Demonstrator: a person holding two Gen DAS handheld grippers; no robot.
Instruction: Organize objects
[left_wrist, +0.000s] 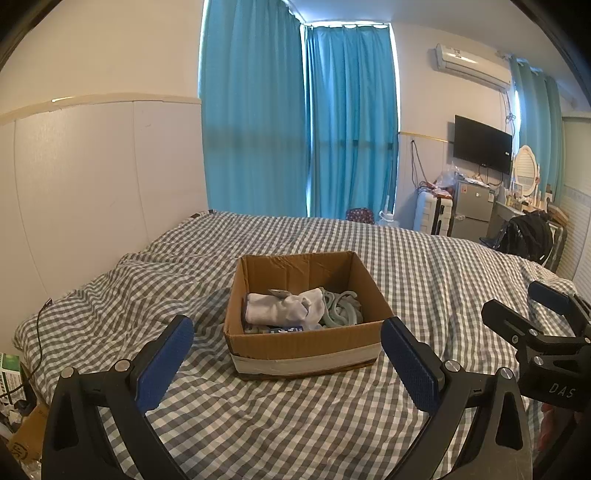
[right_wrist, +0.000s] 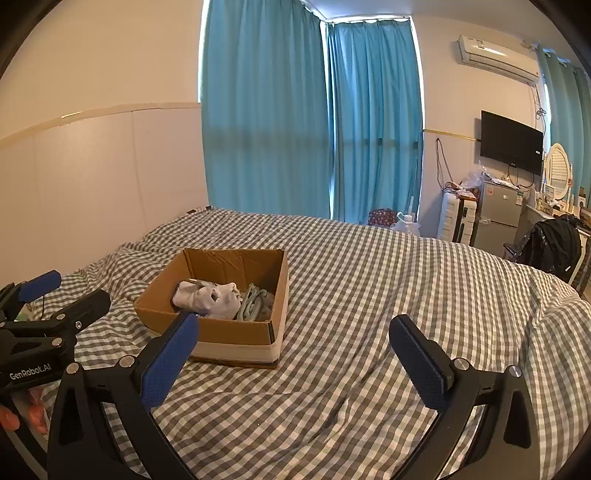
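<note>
Both tools are empty right now: the left gripper (left_wrist: 287, 334) has its blue pads spread wide with nothing between them, and the right gripper (right_wrist: 293, 338) is spread the same way, both hanging over the near edge of the bed (left_wrist: 424, 258). Between them and a bit further in sits the cardboard box (left_wrist: 303, 341), roughly mid-bed toward the near side, and it's already holding the white socks (left_wrist: 284, 304) plus some grey-green hangers (left_wrist: 341, 308) and a small blue packet by its front wall. I can't spot anything loose left on the checked cover, so my guess is the sorting's basically done. Readable text: "GenRobot.AI" on the left tool's body in the right view, "DAS" on the right tool's body in the left view. The packet's print is too small to read.
</note>
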